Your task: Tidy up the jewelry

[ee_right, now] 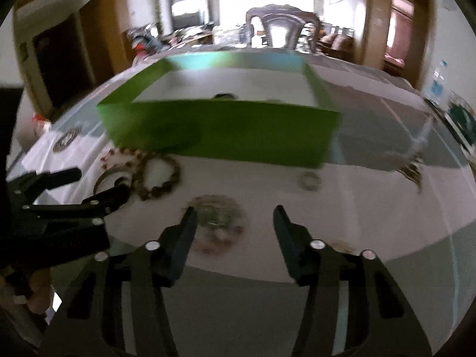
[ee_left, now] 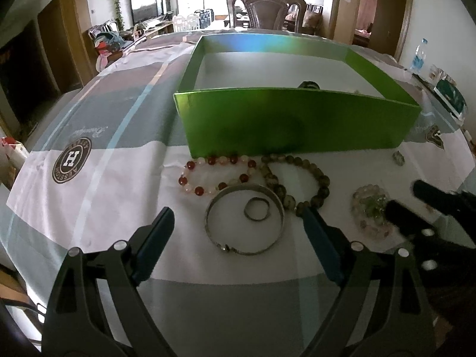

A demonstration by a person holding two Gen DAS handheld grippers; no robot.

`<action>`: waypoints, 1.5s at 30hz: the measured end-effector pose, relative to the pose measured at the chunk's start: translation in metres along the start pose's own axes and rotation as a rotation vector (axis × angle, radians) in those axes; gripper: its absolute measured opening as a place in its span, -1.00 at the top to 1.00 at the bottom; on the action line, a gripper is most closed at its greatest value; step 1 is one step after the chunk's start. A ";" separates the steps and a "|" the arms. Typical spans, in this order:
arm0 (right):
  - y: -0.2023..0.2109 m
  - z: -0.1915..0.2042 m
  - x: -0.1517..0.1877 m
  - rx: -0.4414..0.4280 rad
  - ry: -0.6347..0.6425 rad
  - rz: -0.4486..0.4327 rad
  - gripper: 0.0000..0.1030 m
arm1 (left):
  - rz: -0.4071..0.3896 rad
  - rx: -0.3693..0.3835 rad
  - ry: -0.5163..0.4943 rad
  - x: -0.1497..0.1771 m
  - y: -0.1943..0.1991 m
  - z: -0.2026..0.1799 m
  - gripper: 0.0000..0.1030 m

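A green box stands open on the table, with a dark item inside near its front wall. Before it lie a red-and-white bead bracelet, a brown bead bracelet, a silver bangle with a small ring inside it, and a pale green crystal bracelet. My left gripper is open, its fingers either side of the bangle. My right gripper is open just above the crystal bracelet; the view is blurred. The box lies beyond.
A small ring-like piece and a dark trinket lie right of the crystal bracelet. A small pebble-like item sits by the box corner. A water bottle and a green packet stand far right. A chair is behind.
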State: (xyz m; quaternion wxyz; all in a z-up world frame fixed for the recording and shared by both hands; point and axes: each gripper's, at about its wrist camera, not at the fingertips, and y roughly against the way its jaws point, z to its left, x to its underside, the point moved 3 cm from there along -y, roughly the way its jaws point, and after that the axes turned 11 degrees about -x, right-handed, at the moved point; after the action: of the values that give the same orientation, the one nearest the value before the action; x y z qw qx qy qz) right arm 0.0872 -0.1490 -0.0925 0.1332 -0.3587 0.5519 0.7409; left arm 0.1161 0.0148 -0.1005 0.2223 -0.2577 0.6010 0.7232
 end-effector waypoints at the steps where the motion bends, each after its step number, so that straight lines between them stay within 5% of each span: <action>1: -0.005 0.002 -0.001 0.001 0.005 0.010 -0.01 | 0.001 0.000 -0.003 0.001 0.000 0.001 -0.71; 5: -0.014 0.007 -0.003 0.002 0.029 0.043 0.64 | 0.009 -0.006 0.002 0.002 -0.002 0.004 -0.72; 10: -0.005 0.000 -0.005 -0.036 -0.015 0.016 0.83 | 0.016 -0.006 0.010 0.003 -0.004 0.008 -0.72; 19: 0.058 -0.049 -0.016 0.072 -0.112 -0.142 0.84 | 0.036 -0.003 0.021 0.007 -0.012 0.014 -0.72; 30: 0.030 -0.094 0.012 0.131 -0.249 -0.060 0.82 | 0.018 0.020 0.035 0.004 -0.008 0.018 -0.72; 34: 0.039 -0.104 0.017 0.156 -0.287 -0.096 0.19 | 0.023 0.016 0.031 0.004 -0.009 0.015 -0.72; 40: 0.053 -0.121 0.027 0.148 -0.339 -0.088 0.17 | 0.046 0.012 0.024 0.007 -0.014 0.012 -0.74; 45: 0.047 -0.096 0.033 0.085 -0.244 -0.035 0.17 | 0.050 0.009 0.021 0.007 -0.016 0.011 -0.76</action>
State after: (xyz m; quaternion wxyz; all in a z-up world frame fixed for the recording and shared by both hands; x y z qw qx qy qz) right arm 0.0728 -0.2602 -0.0935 0.2272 -0.2696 0.5560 0.7527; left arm 0.1193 0.0287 -0.1155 0.1989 -0.2492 0.6127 0.7232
